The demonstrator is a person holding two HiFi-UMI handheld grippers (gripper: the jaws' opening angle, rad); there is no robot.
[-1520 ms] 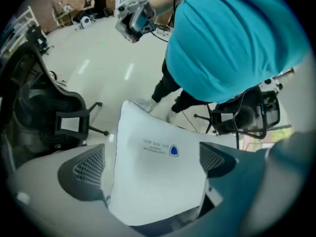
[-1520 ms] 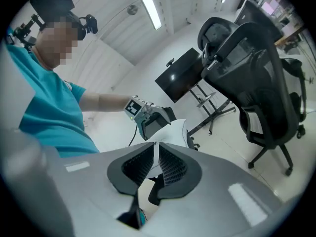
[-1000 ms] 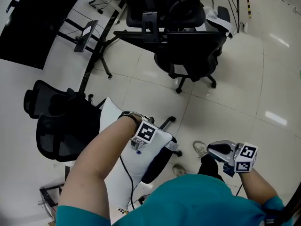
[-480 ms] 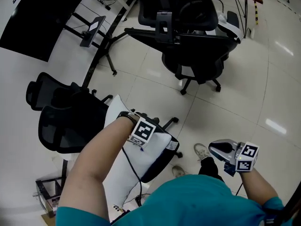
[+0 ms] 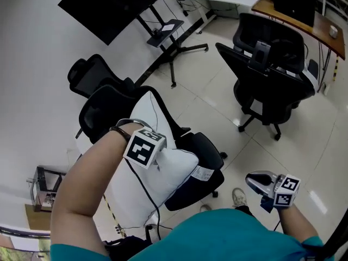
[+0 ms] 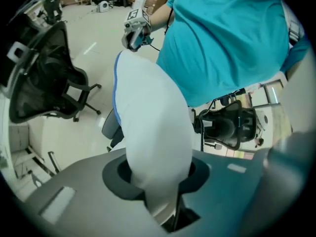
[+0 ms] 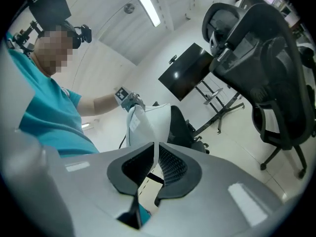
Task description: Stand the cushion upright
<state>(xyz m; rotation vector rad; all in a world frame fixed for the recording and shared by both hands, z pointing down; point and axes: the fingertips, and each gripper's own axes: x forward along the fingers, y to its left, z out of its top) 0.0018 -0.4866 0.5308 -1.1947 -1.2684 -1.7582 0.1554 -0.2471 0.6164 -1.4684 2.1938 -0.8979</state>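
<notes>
The task is judged to be well under way but not finished. On the black office chair (image 5: 200,152) nearest the person, the white cushion (image 5: 166,174) is held steeply tilted, its broad face turned towards the backrest (image 5: 106,110) and its upper corner raised above the seat. That corner is pinched by the left gripper (image 6: 160,189), whose jaws are closing with the cushion fabric bunched and squeezed between them, so the cushion appears to be carried by this grip and not by its own balance. The right gripper (image 7: 154,169) is kept well apart from the cushion, beside the person's right side, with its jaws drawn together on nothing. What seems to be left is for the lower edge to be settled on the seat, the cushion to be leaned squarely against the backrest, and the grip to be let go; whether the lower edge already rests on the seat cannot be told, since it is hidden by the person's arm and body. The room is an office with a pale, glossy tiled floor (image 5: 217,105). A large dark screen (image 5: 117,4) on a black stand is seen at the far side, a second black office chair (image 5: 272,78) stands well apart to the right, and a wooden table (image 5: 272,7) lies behind it.
</notes>
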